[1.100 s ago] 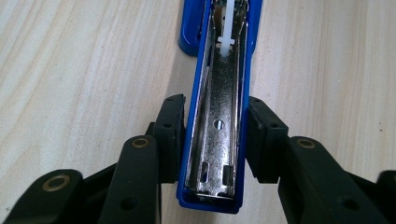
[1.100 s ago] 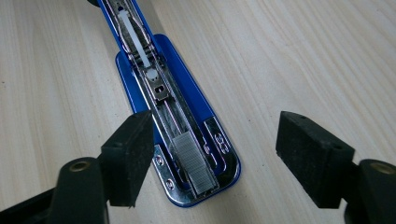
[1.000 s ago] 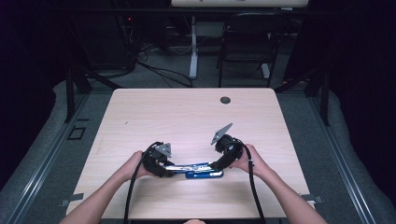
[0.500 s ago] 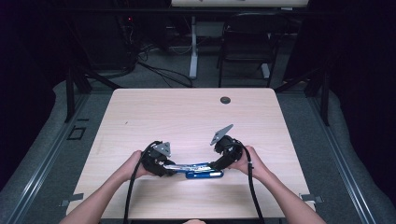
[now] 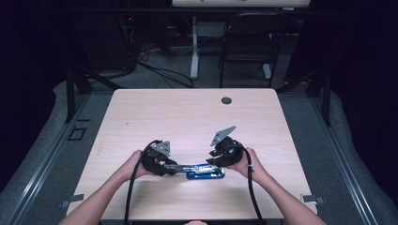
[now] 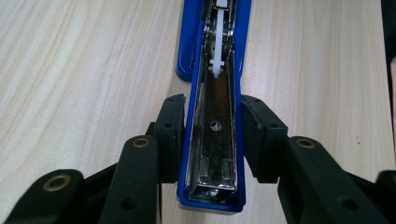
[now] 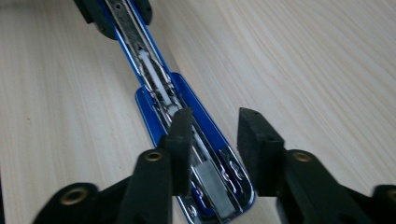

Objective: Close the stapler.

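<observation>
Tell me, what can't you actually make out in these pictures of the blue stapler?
- Stapler: in the high view, too small to show detail; both grippers hide its ends.
- Stapler's near end: in the right gripper view, cut off by the bottom edge.
- Small dark round thing: too small to identify.

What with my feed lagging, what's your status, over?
Left tongs clamped on open blue stapler. Right tongs just been closing astride its other end, one pad apart. Nothing in the way.

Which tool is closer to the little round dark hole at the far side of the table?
Right. The right tool sits nearer below the round dark hole; the left tool is farther off to the left.
</observation>
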`<act>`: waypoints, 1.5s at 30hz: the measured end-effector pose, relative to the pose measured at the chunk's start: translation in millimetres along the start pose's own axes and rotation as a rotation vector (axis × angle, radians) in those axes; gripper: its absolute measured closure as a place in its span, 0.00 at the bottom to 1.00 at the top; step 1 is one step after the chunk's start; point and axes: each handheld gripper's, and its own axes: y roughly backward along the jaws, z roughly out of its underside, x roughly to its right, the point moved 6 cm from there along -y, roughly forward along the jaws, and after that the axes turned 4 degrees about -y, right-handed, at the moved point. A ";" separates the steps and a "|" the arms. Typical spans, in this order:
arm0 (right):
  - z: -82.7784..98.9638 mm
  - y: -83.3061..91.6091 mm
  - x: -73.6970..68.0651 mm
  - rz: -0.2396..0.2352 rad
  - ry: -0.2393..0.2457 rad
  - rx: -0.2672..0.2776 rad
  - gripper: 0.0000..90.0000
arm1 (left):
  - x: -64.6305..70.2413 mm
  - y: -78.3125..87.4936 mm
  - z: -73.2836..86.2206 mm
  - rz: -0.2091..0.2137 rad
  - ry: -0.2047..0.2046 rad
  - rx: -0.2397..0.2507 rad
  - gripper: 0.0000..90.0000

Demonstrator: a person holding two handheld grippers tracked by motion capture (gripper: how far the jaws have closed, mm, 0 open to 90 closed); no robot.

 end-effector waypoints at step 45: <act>-24.1 -50.8 -38.7 -0.086 0.065 0.029 0.98 | 3.6 11.9 -23.8 -0.004 -0.027 -0.027 0.71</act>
